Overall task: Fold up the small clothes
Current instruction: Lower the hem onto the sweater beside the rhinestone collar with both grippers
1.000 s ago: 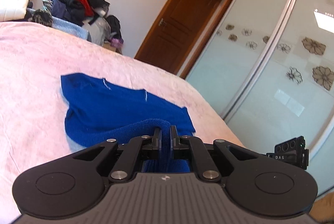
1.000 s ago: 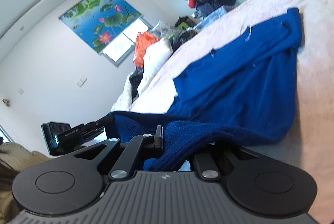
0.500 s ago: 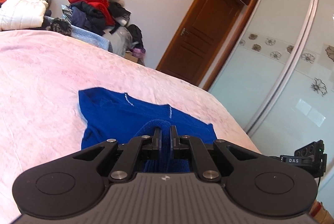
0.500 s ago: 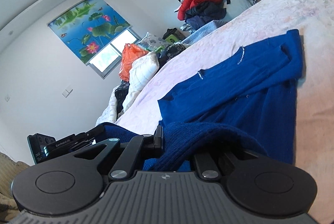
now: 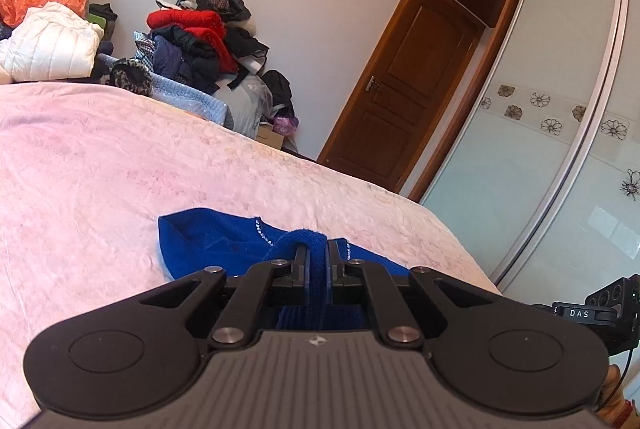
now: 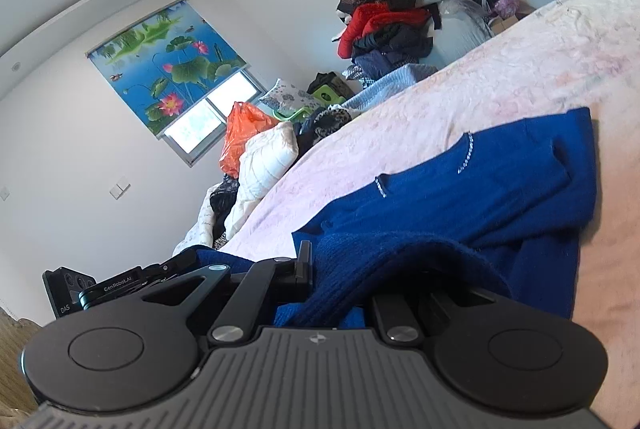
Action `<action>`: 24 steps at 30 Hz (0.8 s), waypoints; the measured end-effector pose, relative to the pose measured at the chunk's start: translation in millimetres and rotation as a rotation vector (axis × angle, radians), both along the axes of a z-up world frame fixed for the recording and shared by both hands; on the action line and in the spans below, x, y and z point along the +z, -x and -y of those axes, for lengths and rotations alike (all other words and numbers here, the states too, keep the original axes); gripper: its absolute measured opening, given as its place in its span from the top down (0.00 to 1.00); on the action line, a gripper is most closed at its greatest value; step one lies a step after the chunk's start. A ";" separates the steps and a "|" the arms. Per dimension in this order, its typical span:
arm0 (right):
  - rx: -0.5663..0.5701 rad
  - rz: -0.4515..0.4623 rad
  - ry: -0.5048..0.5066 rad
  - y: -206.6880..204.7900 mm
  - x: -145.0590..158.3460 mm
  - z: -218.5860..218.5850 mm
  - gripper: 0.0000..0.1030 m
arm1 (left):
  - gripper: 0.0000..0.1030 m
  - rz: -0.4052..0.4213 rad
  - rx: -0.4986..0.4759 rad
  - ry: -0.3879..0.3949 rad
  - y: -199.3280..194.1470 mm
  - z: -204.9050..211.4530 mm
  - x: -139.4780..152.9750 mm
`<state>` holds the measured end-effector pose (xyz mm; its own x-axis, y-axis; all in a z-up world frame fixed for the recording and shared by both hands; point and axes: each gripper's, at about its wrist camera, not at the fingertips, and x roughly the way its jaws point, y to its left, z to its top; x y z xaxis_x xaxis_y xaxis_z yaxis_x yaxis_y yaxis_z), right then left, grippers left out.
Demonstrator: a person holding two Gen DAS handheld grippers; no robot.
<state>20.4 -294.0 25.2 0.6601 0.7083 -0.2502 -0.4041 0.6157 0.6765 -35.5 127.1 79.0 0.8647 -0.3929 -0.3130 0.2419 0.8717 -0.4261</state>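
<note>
While blue sweater (image 6: pixel 500 169) lies ahead on pink bedspread (image 5: pixel 100 169), left gripper (image 5: pixel 317 257) and right gripper (image 6: pixel 340 265) each pinch its near edge

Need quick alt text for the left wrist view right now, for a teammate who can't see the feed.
The left gripper is shut on a raised fold of the blue knit garment, which lies on the pink bedspread. Behind are a clothes pile, a wooden door and a frosted sliding wardrobe.
</note>
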 end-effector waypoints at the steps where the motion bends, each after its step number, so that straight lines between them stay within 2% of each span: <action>1: -0.002 0.003 0.001 -2.4 0.6 -0.5 0.88 | 0.93 0.000 0.003 -0.004 -2.0 0.8 0.7; 13: -0.059 0.010 0.005 -31.9 1.7 -2.9 0.88 | 0.93 -0.014 0.071 -0.050 -34.4 9.3 0.6; 19: -0.065 0.003 0.010 -51.8 -1.7 -8.3 0.88 | 0.93 -0.063 0.111 -0.114 -58.6 17.8 -8.8; 24: -0.078 -0.047 0.005 -70.7 -15.9 -9.4 0.88 | 0.93 -0.087 0.130 -0.163 -72.4 26.5 -14.3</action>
<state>91.1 -284.6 9.2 0.7004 0.6540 -0.2859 -0.3229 0.6476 0.6902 36.9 100.6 64.7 0.8719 -0.2183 -0.4384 0.0918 0.9522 -0.2914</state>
